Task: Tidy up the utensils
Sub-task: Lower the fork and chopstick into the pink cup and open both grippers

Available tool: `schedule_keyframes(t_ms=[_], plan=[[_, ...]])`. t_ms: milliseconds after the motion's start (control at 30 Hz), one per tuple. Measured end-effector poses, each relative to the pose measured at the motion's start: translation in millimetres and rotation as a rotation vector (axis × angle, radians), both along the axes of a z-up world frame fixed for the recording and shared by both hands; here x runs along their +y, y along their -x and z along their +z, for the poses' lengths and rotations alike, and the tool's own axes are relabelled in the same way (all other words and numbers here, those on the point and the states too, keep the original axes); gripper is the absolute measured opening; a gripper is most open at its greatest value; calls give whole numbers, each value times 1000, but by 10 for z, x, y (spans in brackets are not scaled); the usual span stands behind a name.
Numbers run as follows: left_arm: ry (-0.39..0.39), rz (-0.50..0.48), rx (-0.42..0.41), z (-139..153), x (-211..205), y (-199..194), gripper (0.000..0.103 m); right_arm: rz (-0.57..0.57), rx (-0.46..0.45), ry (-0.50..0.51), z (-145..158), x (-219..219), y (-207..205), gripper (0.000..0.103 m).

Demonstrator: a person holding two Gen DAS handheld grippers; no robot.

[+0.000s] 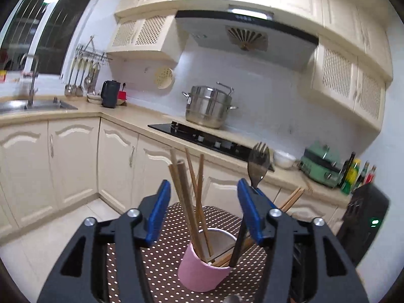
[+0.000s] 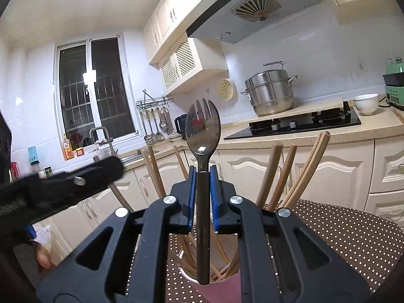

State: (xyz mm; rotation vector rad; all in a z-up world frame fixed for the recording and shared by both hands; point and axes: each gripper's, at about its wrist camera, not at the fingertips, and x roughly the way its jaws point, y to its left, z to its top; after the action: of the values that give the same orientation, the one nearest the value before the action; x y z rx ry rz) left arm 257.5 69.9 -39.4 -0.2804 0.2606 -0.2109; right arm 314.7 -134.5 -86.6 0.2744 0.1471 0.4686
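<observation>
The spork point(image 2: 203, 136) is pinched upright by the right claw point(image 2: 202, 176) above the pink cup point(image 1: 202, 272) of chopsticks point(image 1: 192, 189), seemingly for dropping in, while the left claw point(image 1: 203, 197) is spread around it.

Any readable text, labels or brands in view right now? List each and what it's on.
None can be read.
Grey range hood: control-strip markings, blurred.
Sticker on the hood's lower edge: too small.
Sauce bottles on the beige counter: labels blurred.
Yellow bottle on the windowsill: label unreadable.
</observation>
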Motion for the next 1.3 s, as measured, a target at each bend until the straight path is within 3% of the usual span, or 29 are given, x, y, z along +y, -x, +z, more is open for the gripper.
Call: schedule_keyframes(t_ms=[133,233,333,467,833,1300], plan=[[62,67,-14,-61,247,79,59,-10,-7,5,-6,19,4,11],[25,152,-15,-156,316,96,59,-19,-15,18,-28,69,17,11],[-25,190,16,-294,300,41,59,-30,-18,29,-53,114,7,11],[-37,209,42,-452,306,-22,59,-43,-23,54,-82,163,-1,11],[-40,207,113,-769,307,-188,59,-43,-15,107,-195,233,-34,11],[-8,185,157,-782,337,-204,59,8,32,94,-316,124,53,11]])
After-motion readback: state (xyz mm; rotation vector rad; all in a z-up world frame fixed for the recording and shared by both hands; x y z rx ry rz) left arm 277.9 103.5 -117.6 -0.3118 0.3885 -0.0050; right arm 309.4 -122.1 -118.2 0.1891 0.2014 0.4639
